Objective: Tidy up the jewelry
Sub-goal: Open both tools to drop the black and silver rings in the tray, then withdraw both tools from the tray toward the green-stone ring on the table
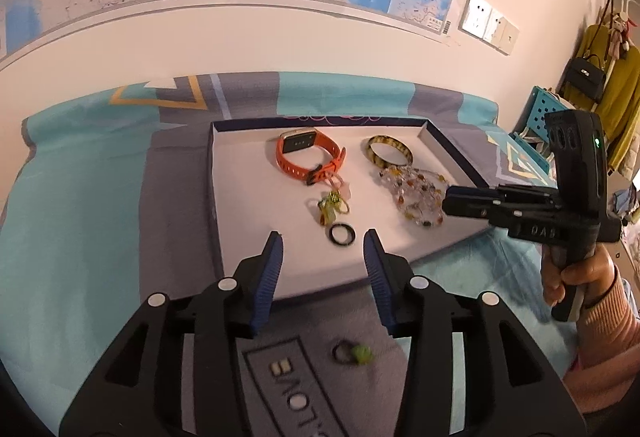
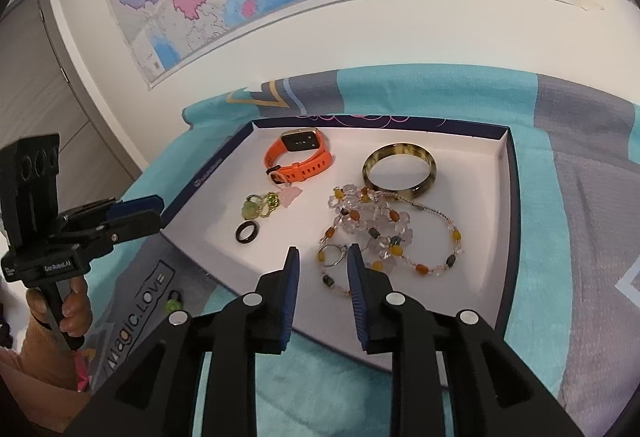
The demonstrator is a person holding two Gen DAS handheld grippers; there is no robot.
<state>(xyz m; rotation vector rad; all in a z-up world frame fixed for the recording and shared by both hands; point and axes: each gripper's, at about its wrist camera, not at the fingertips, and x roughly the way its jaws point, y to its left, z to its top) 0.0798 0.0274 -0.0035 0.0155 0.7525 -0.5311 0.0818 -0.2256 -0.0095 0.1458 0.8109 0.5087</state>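
Tray (image 2: 476, 205) first: white-floored, dark-walled, spread ahead of both pairs of fingers. Holds, from big to small, a heaped bead necklace (image 2: 384, 233) of clear and amber stones just past the right fingertips, a mottled brown bangle (image 2: 428, 179) further out, an orange watch (image 2: 298, 167) beyond and to the left, a small huddle of green rings (image 2: 260, 207), a black ring (image 2: 256, 227), and a thin silver ring (image 2: 343, 251) lying in line with the gap of the right gripper (image 2: 324, 250).

Both sets of jaws released: left gripper (image 1: 323, 236) parted with nothing between the pads, right one parted too and pressing on nothing (silver ring seems to rest loose on the tray floor).

Probably one piece left to fetch: a dark ring with a green stone (image 1: 362, 354), out on the cloth, behind the left fingertips and down between the finger roots.

To do it well: draw back, tip the fingers down, straddle the band rather than the stone, close gently, lift clear of the tray wall, set down beside the other rings.
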